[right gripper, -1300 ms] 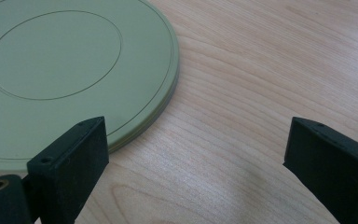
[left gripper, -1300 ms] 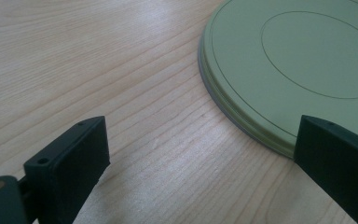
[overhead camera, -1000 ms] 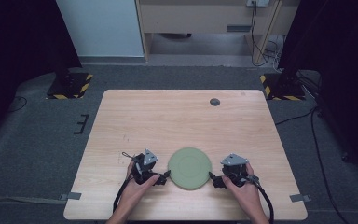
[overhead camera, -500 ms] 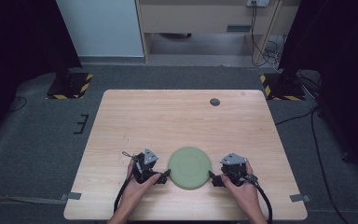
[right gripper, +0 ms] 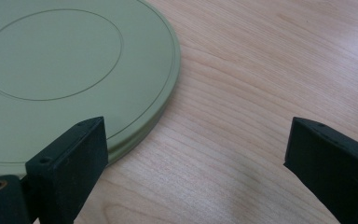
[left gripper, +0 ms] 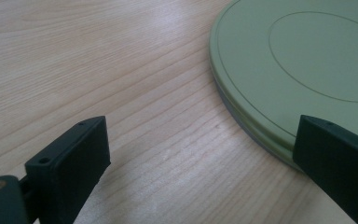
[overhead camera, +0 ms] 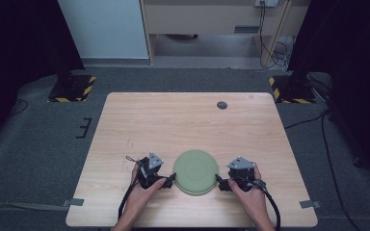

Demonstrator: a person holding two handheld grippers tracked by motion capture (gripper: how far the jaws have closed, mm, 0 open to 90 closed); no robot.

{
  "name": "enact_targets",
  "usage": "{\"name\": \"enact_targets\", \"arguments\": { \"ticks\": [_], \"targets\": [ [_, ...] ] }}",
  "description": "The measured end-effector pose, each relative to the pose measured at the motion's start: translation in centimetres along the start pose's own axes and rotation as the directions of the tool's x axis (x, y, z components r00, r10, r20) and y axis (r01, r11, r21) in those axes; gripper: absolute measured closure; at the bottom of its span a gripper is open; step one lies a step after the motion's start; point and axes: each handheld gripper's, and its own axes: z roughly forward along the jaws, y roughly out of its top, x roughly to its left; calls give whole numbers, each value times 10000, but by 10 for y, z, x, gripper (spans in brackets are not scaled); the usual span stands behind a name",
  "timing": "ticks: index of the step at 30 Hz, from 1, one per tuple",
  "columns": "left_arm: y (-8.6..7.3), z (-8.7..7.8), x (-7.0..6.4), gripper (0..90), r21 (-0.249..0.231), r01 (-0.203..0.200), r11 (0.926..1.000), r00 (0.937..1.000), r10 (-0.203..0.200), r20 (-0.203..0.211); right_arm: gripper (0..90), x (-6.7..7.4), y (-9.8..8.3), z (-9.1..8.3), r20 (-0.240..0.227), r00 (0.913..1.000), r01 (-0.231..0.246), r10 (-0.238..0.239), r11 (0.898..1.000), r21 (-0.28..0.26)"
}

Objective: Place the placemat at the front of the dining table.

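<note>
A flat round green plate (overhead camera: 195,172) lies upside down near the front edge of the wooden table (overhead camera: 173,125). My left gripper (overhead camera: 169,179) rests at the plate's left rim, open. In the left gripper view the green plate (left gripper: 303,65) lies at upper right, one jaw over its rim, the left gripper (left gripper: 205,154) wide apart above bare wood. My right gripper (overhead camera: 218,182) sits at the plate's right rim, open. In the right gripper view the green plate (right gripper: 65,70) is at upper left and the right gripper (right gripper: 196,154) has one jaw overlapping its edge.
A small dark round disc (overhead camera: 222,105) is set in the table near the far right. Black cables trail from both grippers off the front edge. Yellow-and-black striped stand bases (overhead camera: 72,88) rest on the grey floor beyond the table's far corners.
</note>
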Motion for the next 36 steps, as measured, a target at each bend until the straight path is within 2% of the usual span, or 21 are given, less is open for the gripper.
{"name": "enact_targets", "arguments": {
  "ticks": [5,9,20,25,28,36],
  "targets": [
    [-1,1,-3,31,86,-118,9999,9999,118,86,59,2,0,-1,-142,9998,112,-111,9999,38],
    [0,1,-3,26,90,-65,9999,10000,64,68,57,3,0,0,-136,9997,199,-198,9998,82],
    [1,4,-1,3,38,70,10000,9999,-69,-138,43,3,1,3,96,10000,18,-19,10000,73],
    [2,4,-1,8,-3,-2,10000,9998,2,-210,44,4,2,4,211,9998,2,-4,10000,60],
    [2,2,-3,30,2,-64,10000,9998,64,-168,57,4,2,3,104,9999,32,-33,10000,56],
    [1,3,-5,17,62,-169,9998,9997,170,-160,46,7,2,2,-35,9998,197,-197,9998,98]
  ]
}}
